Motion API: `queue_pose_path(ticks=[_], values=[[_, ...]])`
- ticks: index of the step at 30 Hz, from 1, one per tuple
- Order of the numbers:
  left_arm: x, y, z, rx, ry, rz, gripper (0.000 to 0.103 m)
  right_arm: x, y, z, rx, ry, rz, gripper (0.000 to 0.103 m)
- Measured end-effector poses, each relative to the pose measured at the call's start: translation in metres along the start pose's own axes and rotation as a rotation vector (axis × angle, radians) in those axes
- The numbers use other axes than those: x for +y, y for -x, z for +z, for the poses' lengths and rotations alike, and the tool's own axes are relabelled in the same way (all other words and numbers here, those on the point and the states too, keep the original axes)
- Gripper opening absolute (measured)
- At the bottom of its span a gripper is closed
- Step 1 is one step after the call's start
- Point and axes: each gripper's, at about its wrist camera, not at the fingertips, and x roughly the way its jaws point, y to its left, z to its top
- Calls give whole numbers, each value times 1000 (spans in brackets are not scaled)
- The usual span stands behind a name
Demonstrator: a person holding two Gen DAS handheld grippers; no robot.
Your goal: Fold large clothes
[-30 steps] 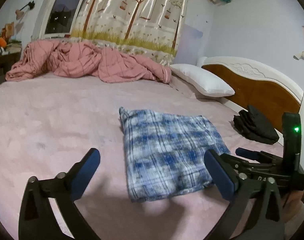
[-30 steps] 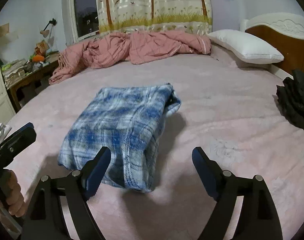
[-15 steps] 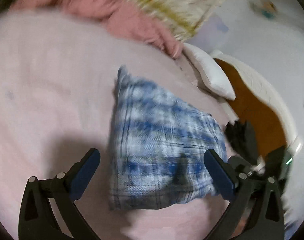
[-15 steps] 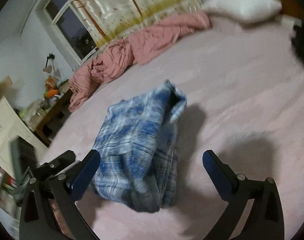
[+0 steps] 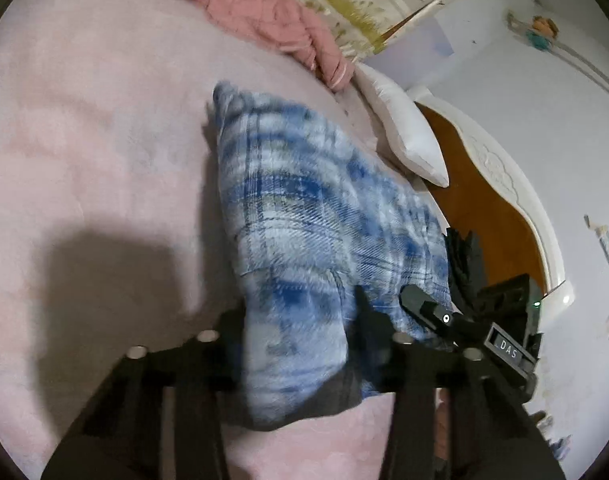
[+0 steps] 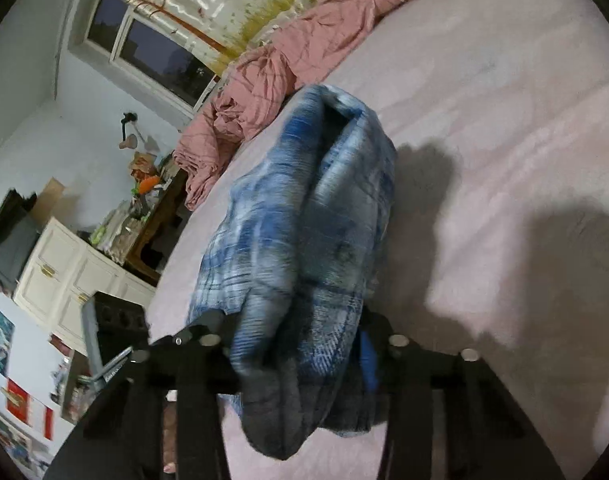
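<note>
A folded blue plaid garment (image 5: pixel 304 200) lies on the pink bed (image 5: pixel 84 120). In the left wrist view my left gripper (image 5: pixel 298 320) has the garment's near edge bunched between its closing jaws, both pads pressed into the cloth. In the right wrist view the same garment (image 6: pixel 304 208) humps up, and my right gripper (image 6: pixel 294 328) is closing on its near end, with thick folds squeezed between the pads. The right gripper (image 5: pixel 444 316) also shows at the left view's lower right, beside the garment. Both views are tilted.
A crumpled pink quilt (image 5: pixel 272 12) lies along the bed's far side under a curtained window. A white pillow (image 5: pixel 404 136) and a black pile of clothes (image 5: pixel 464 256) sit by the wooden headboard (image 5: pixel 496 208). A white cabinet (image 6: pixel 64 272) and cluttered desk (image 6: pixel 156 216) stand off the bed.
Both grippers dropped toward the garment's near edge, rolled, and went from wide open to closed on the cloth. The garment's near edge is now bunched and lifted.
</note>
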Motion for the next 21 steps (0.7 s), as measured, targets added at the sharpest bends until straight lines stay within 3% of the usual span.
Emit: queue_pose_path(ticks=[4,11,16,21], values=[[-48,17,4,-40,-114,-14,30,27,34,10,-57,95,-41,39],[-139,11,11,-60,-208,-156,30,41,140,40,-209,139,-81,39],[-238,-31,18,-55,-323,-258,30,23,231,67,-343,151,-152,39],[-341,-96,21,-52,-458,-360,30,-12,331,92,-544,129,-273,39]])
